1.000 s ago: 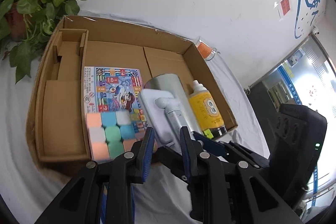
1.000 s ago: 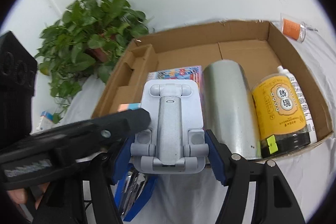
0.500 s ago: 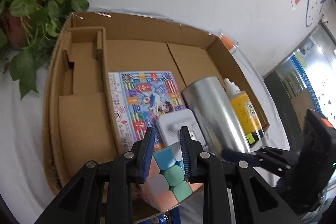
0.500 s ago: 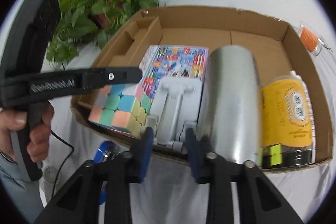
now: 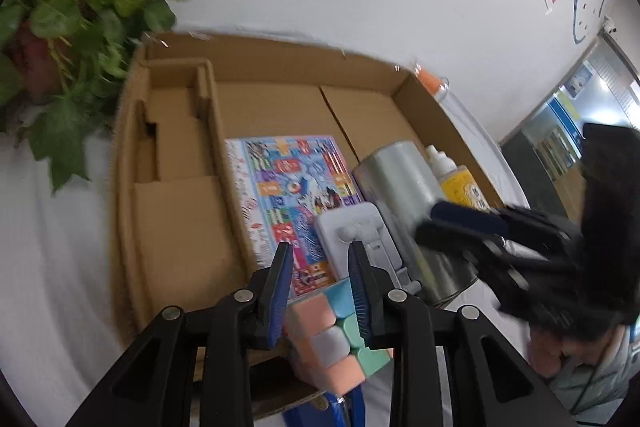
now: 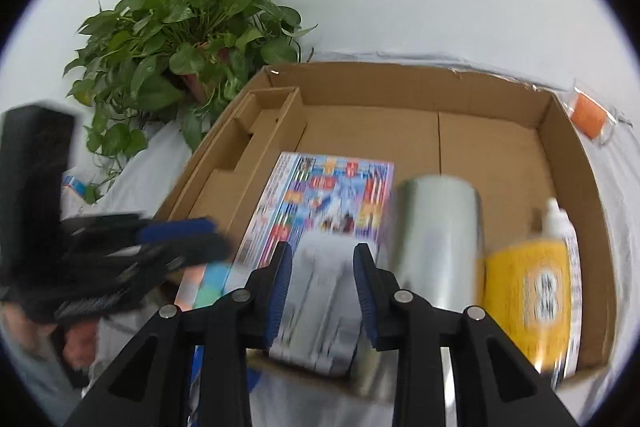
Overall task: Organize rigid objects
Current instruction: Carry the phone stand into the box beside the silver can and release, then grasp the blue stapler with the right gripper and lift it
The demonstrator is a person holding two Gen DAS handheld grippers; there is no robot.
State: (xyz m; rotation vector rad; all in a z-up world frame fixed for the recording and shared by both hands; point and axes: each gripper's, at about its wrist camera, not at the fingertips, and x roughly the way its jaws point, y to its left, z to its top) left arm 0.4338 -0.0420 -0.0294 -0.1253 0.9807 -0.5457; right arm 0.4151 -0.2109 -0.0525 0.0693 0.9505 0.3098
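Cardboard box [image 6: 420,95] packed along the near edge: pastel cube [image 5: 332,343] at the front lip, grey phone stand [image 5: 360,239] beside it, then silver cylinder [image 6: 436,239] and yellow bottle [image 6: 536,291], all lying flat. Colourful booklet [image 5: 296,195] flat under the stand's far end. Left gripper [image 5: 318,267] hanging just above the cube, parted, gripping nothing. Right gripper [image 6: 322,271] likewise spread over the stand, not pinching it. Bare cardboard floor along the back wall and in the left divider slots. Potted plant [image 6: 192,27] outside the far-left corner.
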